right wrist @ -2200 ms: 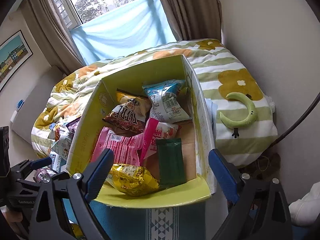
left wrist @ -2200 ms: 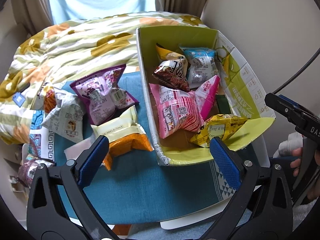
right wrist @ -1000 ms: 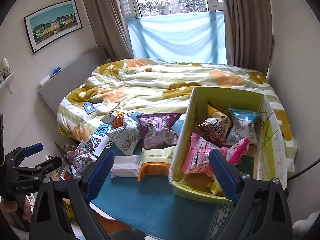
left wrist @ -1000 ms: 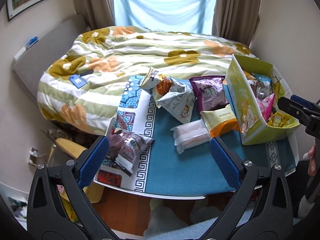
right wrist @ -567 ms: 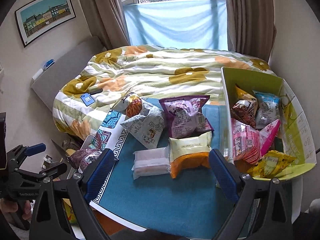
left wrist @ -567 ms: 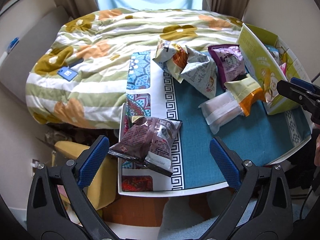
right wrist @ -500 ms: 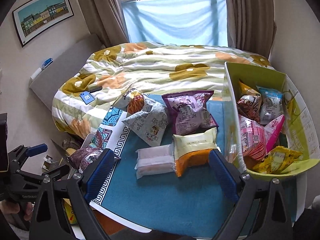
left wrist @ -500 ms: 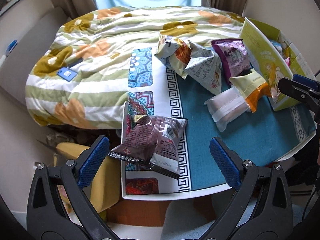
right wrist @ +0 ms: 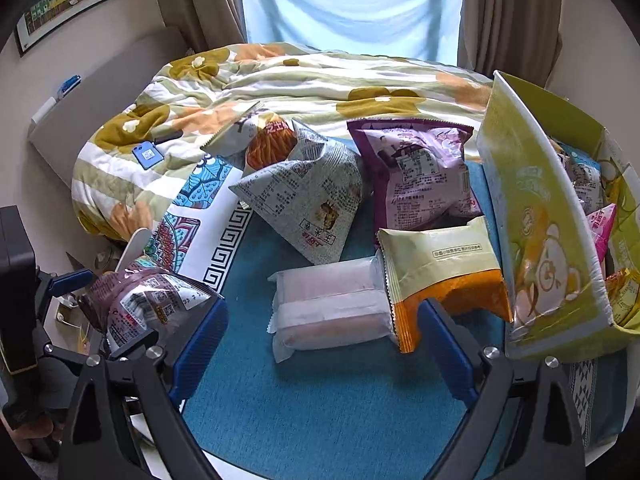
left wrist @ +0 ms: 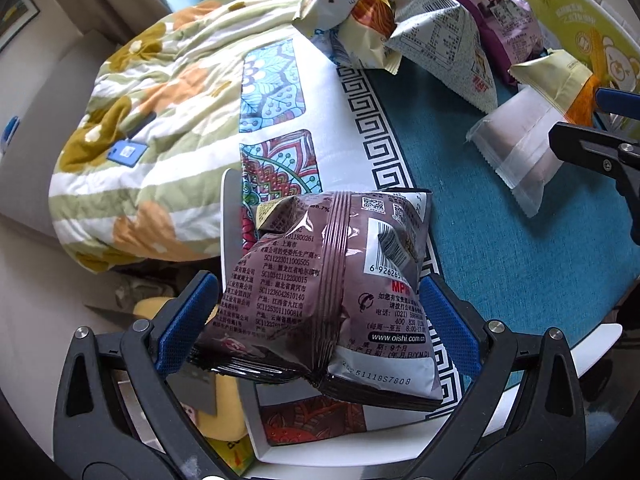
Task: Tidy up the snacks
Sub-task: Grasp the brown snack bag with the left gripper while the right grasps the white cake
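Step in hand: approach for the next pick. Left claw (left wrist: 316,316) straddles the brown snack bag (left wrist: 332,292) at the near-left corner of the bench (left wrist: 520,280), jaws spread wide on either side, blue pads just beside the bag but not pressing, so released. Next move, my guess: clench on the bag, lift, carry it right to the yellow-green box (right wrist: 536,240).

Right claw (right wrist: 320,344) is also released and empty, hovering over the clear wafer pack (right wrist: 328,308) and the cream-and-orange pouch (right wrist: 440,276), both loose on the teal cloth just beside the box. Grey pyramid bag (right wrist: 308,200) and purple bag (right wrist: 420,176) lie behind them.

Readable on the brown bag: "www.oishi.com.cn", "MPR", "20251118S7808", barcode starting 692626. Box shows a bear cartoon; its Chinese text is unclear.
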